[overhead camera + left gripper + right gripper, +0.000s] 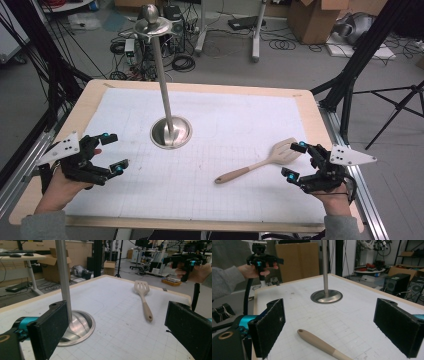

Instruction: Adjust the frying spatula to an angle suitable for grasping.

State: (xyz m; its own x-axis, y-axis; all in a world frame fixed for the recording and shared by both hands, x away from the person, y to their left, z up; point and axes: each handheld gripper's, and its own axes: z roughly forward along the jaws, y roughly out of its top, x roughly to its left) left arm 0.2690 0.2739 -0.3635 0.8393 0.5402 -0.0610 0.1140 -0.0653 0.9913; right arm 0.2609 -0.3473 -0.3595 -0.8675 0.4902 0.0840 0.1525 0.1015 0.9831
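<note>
Here the spatula (260, 162) lies flat on the white gridded mat (210, 190), right of centre and toward the near edge. It is pale beige throughout: a slotted, squared blade (141, 286) at the far right end and a slim rounded handle (322, 343) that runs down-left across the grid lines. The handle looks a shade darker tan toward its butt, lighter where it nears the blade. In the left gripper view three slots in the blade are visible.

The right gripper (295, 160) sits just beside the blade, one fingertip very near or touching its outer edge; contact cannot be confirmed. Its jaws stand wide apart with nothing clamped, and in the right gripper view the handle butt lies on the mat between and ahead of the two black pads (270, 326).

The left gripper (114, 152) rests at the mat's left side, well apart from the spatula, jaws likewise spread and empty.

A metal stand (170, 131), round dished base and tall thin pole, occupies the mat's centre, clear of the spatula. The mat covers a light wooden table (310, 107).
</note>
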